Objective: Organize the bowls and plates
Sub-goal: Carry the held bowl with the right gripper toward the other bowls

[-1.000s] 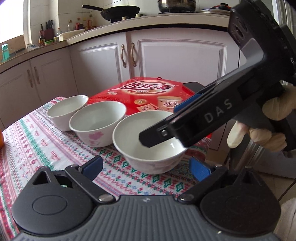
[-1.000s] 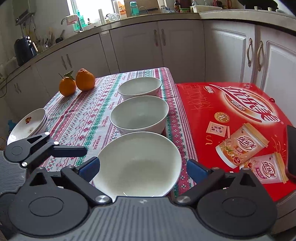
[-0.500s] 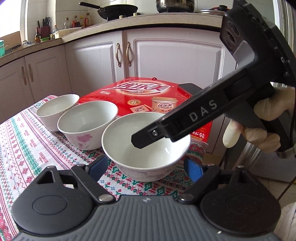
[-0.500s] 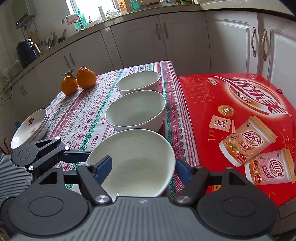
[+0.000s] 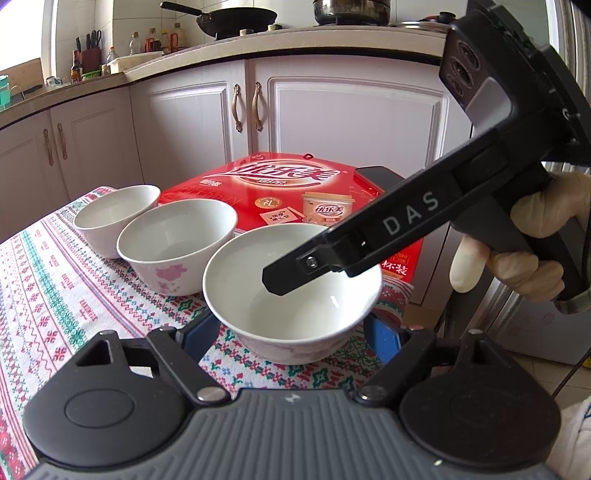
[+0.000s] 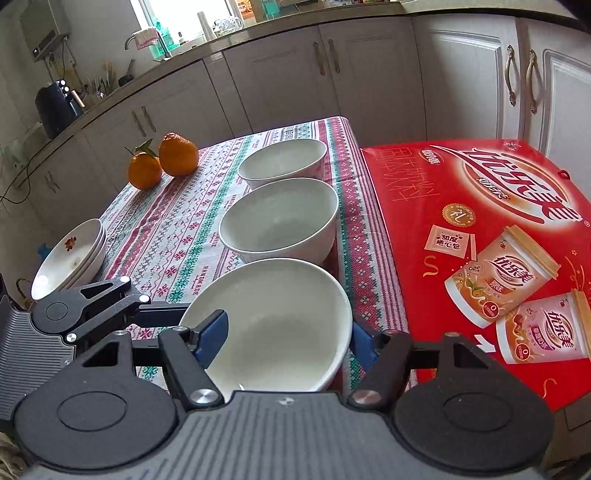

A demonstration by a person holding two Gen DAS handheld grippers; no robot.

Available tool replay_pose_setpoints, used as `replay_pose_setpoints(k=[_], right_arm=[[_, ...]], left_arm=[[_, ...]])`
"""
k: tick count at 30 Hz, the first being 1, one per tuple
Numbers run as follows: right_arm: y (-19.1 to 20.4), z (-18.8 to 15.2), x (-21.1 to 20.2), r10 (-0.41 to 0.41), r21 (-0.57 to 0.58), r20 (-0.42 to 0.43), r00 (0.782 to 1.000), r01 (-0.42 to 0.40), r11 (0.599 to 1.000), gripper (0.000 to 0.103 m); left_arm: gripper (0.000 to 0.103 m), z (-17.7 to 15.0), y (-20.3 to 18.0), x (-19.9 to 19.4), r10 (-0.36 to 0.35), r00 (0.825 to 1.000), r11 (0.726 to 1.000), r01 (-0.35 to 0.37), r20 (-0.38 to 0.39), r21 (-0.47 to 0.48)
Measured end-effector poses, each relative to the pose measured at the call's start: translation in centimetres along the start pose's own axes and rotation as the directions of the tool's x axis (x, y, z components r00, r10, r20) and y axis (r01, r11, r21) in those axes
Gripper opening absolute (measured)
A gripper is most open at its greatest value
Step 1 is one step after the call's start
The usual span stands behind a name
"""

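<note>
Nearest bowl point(image 6: 280, 317) beside red box point(image 6: 480, 221): clamped across rim by right gripper point(image 6: 286, 338); left gripper point(image 5: 295, 332) closing around it.

We see a table point(image 6: 177, 229) under a patterned cloth carrying three white bowls point(image 6: 279, 218) in a row along its right edge, two oranges point(image 6: 166, 162) near the far left corner and stacked plates point(image 6: 70, 254) at the left edge.

Two oranges point(image 6: 162, 164) sitting touching at far end of patterned tablecloth point(image 6: 173, 236), upper left of frame. Red printed box point(image 6: 480, 221) lying flat along right side. Black wok point(image 5: 236, 20) resting on the surface, top centre, above white cabinets point(image 5: 354, 118).
</note>
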State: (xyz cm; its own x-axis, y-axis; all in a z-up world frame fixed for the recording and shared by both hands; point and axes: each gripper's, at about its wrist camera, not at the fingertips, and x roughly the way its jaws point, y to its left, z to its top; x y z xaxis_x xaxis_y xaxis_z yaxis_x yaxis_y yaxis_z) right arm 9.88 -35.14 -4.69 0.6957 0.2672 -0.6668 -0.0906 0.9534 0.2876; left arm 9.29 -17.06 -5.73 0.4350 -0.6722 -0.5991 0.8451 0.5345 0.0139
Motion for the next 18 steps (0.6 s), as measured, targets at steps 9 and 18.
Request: replay_pose_setpoints(k=[9, 18], right_arm=[[3.0, 0.4, 0.2, 0.058, -0.054, -0.007, 0.998, -0.059, 0.997, 0.075], [7.3, 1.5, 2.6, 0.133, -0.14, -0.042, 0.99, -0.137, 0.981, 0.075]], left_arm=[[0.085, -0.8, 1.0, -2.9, 0.051, 0.999, 0.998, -0.051, -0.002, -0.027], [0.085, -2.0, 3.2, -5.8, 0.145, 0.989, 0.987, -0.145, -0.012, -0.072]])
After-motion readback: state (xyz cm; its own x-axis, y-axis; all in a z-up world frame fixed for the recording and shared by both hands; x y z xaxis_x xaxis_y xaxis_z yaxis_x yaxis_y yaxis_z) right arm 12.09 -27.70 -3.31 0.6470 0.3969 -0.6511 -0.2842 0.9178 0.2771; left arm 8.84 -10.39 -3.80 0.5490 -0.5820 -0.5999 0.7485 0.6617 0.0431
